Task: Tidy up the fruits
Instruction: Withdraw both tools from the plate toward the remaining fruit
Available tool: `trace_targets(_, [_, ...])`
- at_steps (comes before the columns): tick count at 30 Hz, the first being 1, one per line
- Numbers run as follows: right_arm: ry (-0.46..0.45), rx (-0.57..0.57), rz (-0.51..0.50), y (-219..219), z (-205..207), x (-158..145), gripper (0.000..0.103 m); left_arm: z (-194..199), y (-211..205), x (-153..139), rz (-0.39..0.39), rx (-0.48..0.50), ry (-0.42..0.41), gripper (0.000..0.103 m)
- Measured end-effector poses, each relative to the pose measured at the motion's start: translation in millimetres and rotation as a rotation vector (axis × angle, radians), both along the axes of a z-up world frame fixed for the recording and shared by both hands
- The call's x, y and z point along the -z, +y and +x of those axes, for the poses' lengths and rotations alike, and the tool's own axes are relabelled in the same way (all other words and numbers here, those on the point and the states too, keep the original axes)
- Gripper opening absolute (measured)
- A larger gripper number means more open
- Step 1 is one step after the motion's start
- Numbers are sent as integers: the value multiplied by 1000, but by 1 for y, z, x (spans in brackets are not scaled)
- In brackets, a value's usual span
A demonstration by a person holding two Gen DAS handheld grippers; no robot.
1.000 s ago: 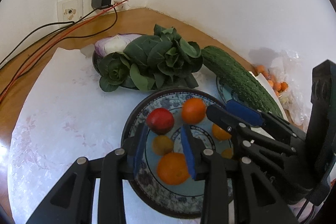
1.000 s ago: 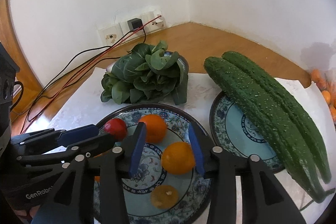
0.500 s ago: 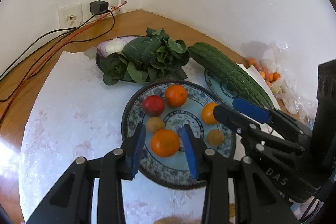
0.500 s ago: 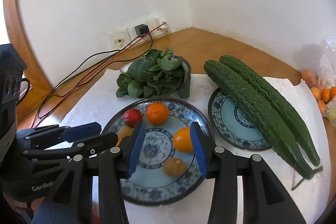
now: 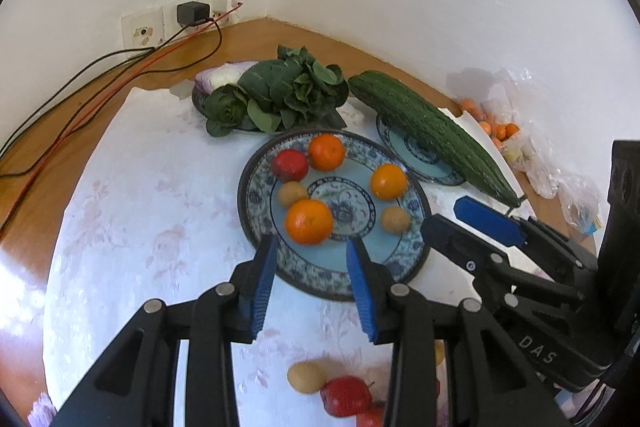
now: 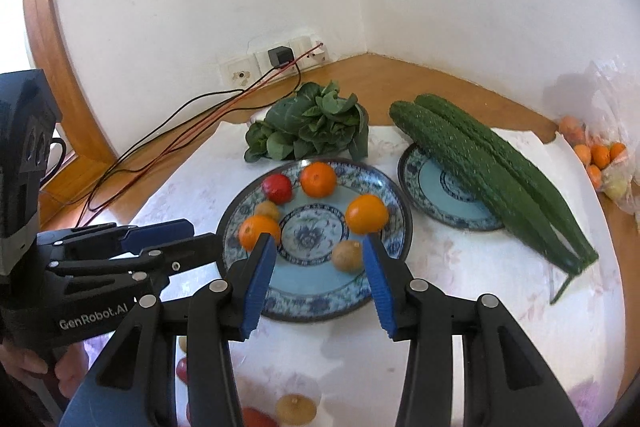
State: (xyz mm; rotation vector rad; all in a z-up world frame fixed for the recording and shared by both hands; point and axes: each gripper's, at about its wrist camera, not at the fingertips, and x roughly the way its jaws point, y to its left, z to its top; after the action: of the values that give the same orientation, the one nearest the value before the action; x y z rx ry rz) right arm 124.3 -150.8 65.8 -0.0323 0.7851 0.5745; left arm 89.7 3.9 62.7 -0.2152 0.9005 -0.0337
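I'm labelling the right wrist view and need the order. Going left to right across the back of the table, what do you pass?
Wall sockets → leafy greens → cucumbers on the small plate → bag of small oranges.

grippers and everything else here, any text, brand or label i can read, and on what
"DAS": white letters on the black body of the right gripper, seen from the left wrist view.
"GenRobot.AI": white letters on the black body of the left gripper, seen from the right wrist view.
The wall sockets, the fruit plate and the plastic bag show no readable text.
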Motion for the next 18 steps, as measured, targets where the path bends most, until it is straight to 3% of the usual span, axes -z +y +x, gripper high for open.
trace_targets(18, [30, 14, -26, -14, -45, 21, 46, -42, 5, 15, -13, 4, 42, 38])
